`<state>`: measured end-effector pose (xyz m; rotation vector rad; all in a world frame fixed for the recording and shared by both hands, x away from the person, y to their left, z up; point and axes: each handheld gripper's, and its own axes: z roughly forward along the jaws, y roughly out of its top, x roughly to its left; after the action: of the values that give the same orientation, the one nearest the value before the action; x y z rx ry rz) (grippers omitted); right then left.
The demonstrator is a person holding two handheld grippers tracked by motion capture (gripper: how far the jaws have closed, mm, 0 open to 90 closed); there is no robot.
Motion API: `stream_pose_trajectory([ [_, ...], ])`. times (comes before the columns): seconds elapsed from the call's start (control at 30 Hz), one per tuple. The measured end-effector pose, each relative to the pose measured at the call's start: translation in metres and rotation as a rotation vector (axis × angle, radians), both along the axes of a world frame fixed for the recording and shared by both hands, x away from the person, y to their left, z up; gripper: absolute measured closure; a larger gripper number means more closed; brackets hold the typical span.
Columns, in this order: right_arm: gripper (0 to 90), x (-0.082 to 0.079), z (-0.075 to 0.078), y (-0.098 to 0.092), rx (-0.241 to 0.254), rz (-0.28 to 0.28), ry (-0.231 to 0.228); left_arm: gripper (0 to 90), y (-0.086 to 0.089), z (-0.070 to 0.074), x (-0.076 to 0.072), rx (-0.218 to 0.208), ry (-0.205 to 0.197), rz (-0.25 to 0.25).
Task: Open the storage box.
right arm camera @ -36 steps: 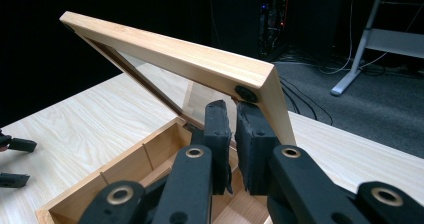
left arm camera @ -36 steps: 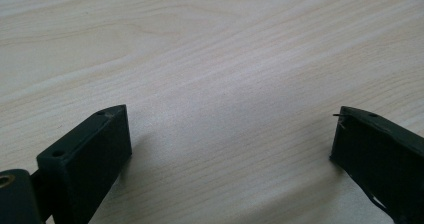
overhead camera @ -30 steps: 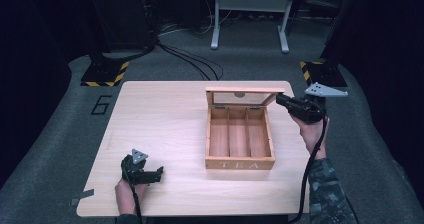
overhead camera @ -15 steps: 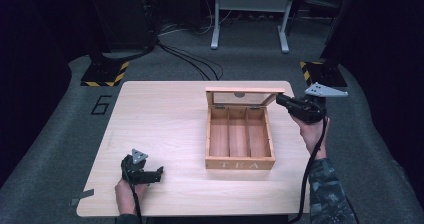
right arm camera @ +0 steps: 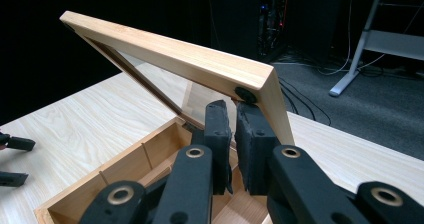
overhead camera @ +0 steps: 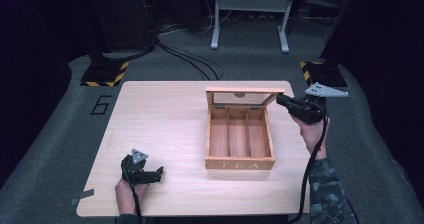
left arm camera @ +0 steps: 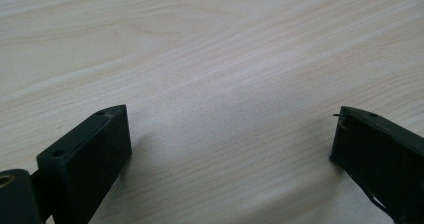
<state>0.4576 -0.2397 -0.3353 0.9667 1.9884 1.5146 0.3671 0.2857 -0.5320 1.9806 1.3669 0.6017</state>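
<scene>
Surroundings beyond the work area

A grey carpeted floor [overhead camera: 60,134] is marked with a "6" [overhead camera: 101,104]. Two stand bases with yellow-black hazard tape [overhead camera: 105,72] are seen beside black cables [overhead camera: 192,64]. A grey-legged desk frame [overhead camera: 249,19] is set behind.

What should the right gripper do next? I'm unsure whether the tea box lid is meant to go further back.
Probably keep tipping the lid backward a little. It stands raised over the tea box, whose three compartments look empty, and the right gripper, jaws nearly together, sits under the lid's corner. The left gripper rests open on the table, away from the box.
</scene>
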Motion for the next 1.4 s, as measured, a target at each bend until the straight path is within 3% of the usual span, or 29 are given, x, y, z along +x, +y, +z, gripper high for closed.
stream_pose_trajectory([
  [1.4,83.8,-0.0041,-0.0014,0.0004,0.010,0.003,0.007,2.4,-0.0001,0.0000,0.0000,0.000,0.000,-0.001],
])
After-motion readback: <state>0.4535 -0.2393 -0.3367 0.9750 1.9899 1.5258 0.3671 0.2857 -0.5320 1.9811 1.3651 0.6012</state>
